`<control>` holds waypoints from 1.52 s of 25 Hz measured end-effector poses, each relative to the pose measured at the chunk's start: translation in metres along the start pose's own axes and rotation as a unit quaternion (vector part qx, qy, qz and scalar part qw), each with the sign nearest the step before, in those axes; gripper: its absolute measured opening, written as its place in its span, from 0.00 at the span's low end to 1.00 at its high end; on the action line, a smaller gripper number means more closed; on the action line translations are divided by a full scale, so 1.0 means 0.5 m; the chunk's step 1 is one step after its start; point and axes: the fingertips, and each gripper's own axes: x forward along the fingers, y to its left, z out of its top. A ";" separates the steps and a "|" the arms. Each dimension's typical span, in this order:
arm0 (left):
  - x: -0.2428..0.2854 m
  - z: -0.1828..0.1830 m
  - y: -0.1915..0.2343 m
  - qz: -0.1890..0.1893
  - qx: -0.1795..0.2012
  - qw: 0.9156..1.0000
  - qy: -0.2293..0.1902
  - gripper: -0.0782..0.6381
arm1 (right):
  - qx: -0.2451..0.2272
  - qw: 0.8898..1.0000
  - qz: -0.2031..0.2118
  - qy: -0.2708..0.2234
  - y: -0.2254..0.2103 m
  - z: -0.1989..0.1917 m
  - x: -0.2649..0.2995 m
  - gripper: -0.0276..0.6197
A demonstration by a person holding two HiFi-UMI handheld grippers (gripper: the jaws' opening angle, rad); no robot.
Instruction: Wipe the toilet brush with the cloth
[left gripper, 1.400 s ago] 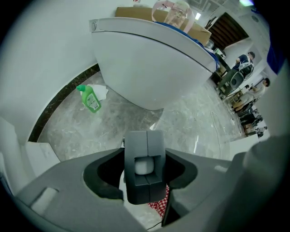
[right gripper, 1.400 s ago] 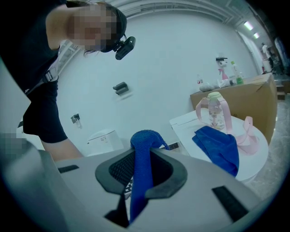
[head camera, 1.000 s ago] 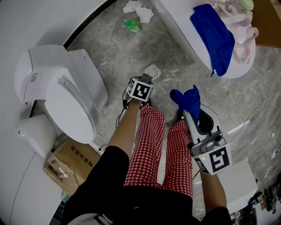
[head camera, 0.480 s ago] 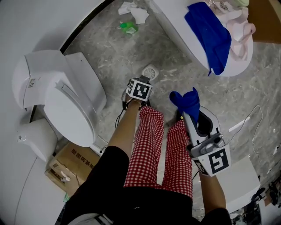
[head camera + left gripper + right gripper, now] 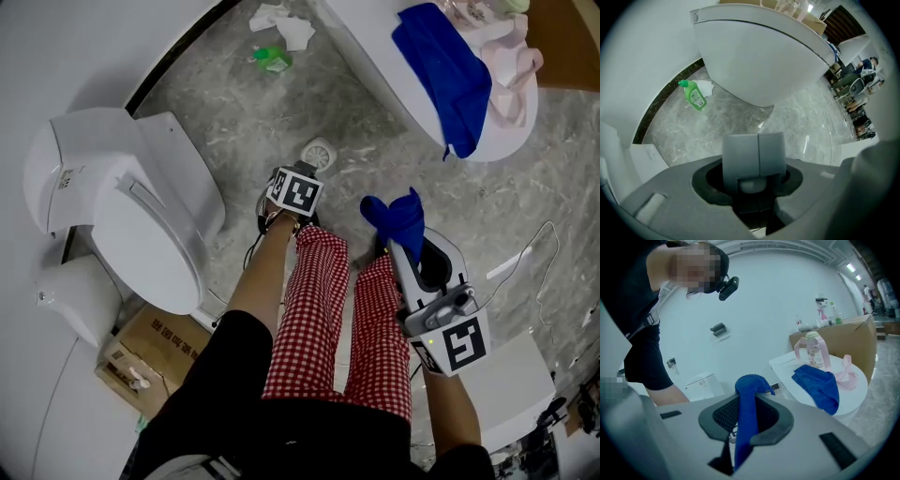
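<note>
Direction matters most here: we see the blue cloth (image 5: 397,214) lying to the right of the left gripper (image 5: 294,204) and slightly nearer to us, the two well apart with bare floor (image 5: 349,192) between them. Our right gripper (image 5: 749,405) is clamped on the cloth, which rises past the jaw tips in a folded hump and aims away from us, a little downward. The left gripper points straight at the floor. Its jaws have just been closing, and between them sits a pale grey block with a centre seam. We take it for the top of the toilet brush (image 5: 758,152), gripped as far as we can judge. Its long axis should then run upright beneath that hand. We judge the right hand must carry the cloth left and down to reach it.
</note>
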 end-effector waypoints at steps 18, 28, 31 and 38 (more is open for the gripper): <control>-0.057 -0.013 0.006 0.018 0.001 1.000 -0.015 0.35 | -0.007 1.000 0.002 -0.006 0.024 0.013 -0.007 0.14; -0.100 -0.030 0.002 0.014 -0.011 0.999 -0.034 0.35 | -0.010 1.000 0.006 -0.007 0.042 0.016 -0.021 0.14; -0.119 -0.034 -0.001 0.013 -0.009 0.999 -0.041 0.35 | -0.008 1.000 0.007 -0.009 0.050 0.019 -0.025 0.14; -0.156 -0.060 -0.002 0.010 -0.014 0.998 -0.057 0.35 | -0.010 1.000 0.009 -0.022 0.073 0.039 -0.036 0.14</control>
